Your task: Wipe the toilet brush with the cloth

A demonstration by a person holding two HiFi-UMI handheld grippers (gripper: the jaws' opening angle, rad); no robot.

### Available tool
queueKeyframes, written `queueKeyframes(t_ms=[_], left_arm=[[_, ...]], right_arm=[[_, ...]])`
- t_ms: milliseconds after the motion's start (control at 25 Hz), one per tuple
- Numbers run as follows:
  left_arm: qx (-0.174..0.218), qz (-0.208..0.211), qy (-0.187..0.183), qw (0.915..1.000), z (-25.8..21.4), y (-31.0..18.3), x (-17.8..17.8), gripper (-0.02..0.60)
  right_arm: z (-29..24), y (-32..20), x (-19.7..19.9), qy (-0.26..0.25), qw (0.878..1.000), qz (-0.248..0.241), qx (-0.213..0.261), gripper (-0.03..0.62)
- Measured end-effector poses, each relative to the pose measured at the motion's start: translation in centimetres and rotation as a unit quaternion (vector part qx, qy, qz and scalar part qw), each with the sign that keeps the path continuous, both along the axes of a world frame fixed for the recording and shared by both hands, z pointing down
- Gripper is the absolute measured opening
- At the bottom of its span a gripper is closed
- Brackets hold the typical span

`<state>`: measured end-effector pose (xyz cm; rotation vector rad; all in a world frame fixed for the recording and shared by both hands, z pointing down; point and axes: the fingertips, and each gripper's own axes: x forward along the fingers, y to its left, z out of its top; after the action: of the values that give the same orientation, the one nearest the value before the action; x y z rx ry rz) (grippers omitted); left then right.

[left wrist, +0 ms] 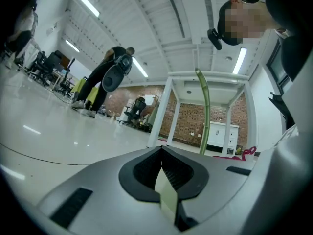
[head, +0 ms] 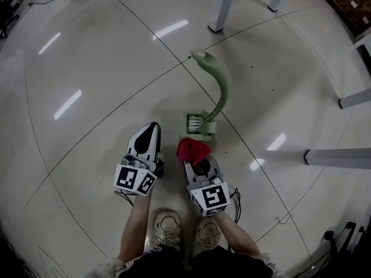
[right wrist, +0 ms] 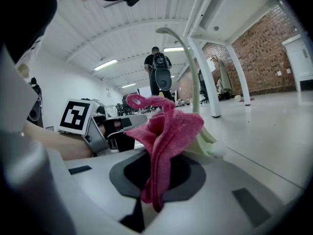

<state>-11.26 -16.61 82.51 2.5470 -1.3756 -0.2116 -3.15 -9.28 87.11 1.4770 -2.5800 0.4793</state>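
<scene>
Shiny pale floor (head: 87, 97) with thin dark lines, white table legs (head: 222, 4) at the far side. Green toilet brush (head: 219, 80) standing up in the middle, bristles down in a small square holder (head: 199, 134), long curved handle bending away to the far side. Pink cloth (head: 192, 149) just on the near side of the holder, bunched up, pinched tight in the right claw (head: 199, 162); touching the holder or not, hard to tell. Left claw (head: 151, 131) close by on the left, shut tight. Two shoes (head: 182, 227) at the near edge.
</scene>
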Motion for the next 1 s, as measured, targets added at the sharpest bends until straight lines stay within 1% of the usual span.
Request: queueKeyframes(t_ms=[80, 160, 240, 320, 360, 400, 440, 480, 520, 560, 600, 640, 720, 760, 800, 880, 920, 1000], left_arm=[[0.004, -0.008, 0.002, 1.0000, -0.3, -0.1, -0.9, 0.005], [0.011, -0.001, 0.001, 0.9999, -0.5, 0.0, -1.3, 0.005], [0.017, 0.022, 0.005, 0.9996, -0.5, 0.1, -1.0, 0.006], [0.012, 0.057, 0.018, 0.9982, 0.0, 0.2, -0.2, 0.010], [0.008, 0.081, 0.016, 0.9965, 0.3, 0.4, 0.5, 0.079], [0.007, 0.113, 0.006, 0.9936, 0.7, 0.9, 1.5, 0.142], [0.007, 0.150, -0.009, 0.9887, 1.1, 1.5, 2.6, 0.199], [0.007, 0.189, -0.026, 0.9816, 1.6, 2.2, 3.8, 0.302], [0.005, 0.225, -0.045, 0.9733, 2.2, 2.9, 4.9, 0.354], [0.004, 0.255, -0.062, 0.9650, 2.7, 3.4, 5.9, 0.369], [0.006, 0.276, -0.076, 0.9582, 3.0, 3.6, 6.6, 0.379], [0.011, 0.289, -0.083, 0.9536, 3.0, 3.5, 7.1, 0.388], [0.021, 0.303, -0.078, 0.9494, 2.5, 2.8, 8.0, 0.395], [0.023, 0.310, -0.074, 0.9477, 2.4, 2.5, 8.3, 0.420], [0.025, 0.317, -0.075, 0.9451, 2.4, 2.3, 8.6, 0.425], [0.028, 0.334, -0.087, 0.9381, 2.4, 2.0, 9.1, 0.426], [0.029, 0.343, -0.088, 0.9346, 2.3, 1.8, 9.5, 0.438], [0.028, 0.360, -0.078, 0.9291, 2.0, 1.5, 10.0, 0.443]], right_arm=[[0.1, -0.4, -1.7, 0.007, 1.000, -0.023, 0.001, 0.032], [-0.2, -0.5, -2.9, 0.008, 0.999, -0.040, 0.003, 0.032], [-1.0, -0.5, -2.5, -0.001, 0.999, -0.032, 0.014, 0.032], [-1.2, -0.3, -0.8, -0.004, 1.000, -0.008, 0.014, 0.032], [-1.0, -0.2, 0.2, 0.001, 1.000, 0.004, 0.011, 0.032], [-0.7, 0.0, 1.2, 0.007, 1.000, 0.015, 0.007, 0.032], [-0.3, 0.1, 2.2, 0.016, 1.000, 0.025, 0.002, 0.032], [0.1, 0.3, 3.1, 0.024, 0.999, 0.032, -0.003, 0.032], [0.5, 0.5, 4.1, 0.032, 0.999, 0.039, -0.009, 0.032], [0.9, 0.7, 4.9, 0.038, 0.998, 0.046, -0.015, 0.032], [1.2, 0.7, 5.7, 0.039, 0.998, 0.053, -0.021, 0.032], [1.3, 0.7, 6.3, 0.038, 0.997, 0.060, -0.025, 0.031], [1.3, 0.4, 6.9, 0.034, 0.997, 0.069, -0.027, 0.031], [1.2, 0.2, 7.0, 0.034, 0.997, 0.070, -0.027, 0.032], [1.2, 0.0, 6.9, 0.035, 0.997, 0.070, -0.027, 0.032], [1.1, -0.2, 6.8, 0.033, 0.997, 0.069, -0.028, 0.032], [1.1, -0.2, 6.8, 0.031, 0.997, 0.069, -0.030, 0.031], [1.2, -0.2, 6.7, 0.029, 0.997, 0.068, -0.031, 0.032]])
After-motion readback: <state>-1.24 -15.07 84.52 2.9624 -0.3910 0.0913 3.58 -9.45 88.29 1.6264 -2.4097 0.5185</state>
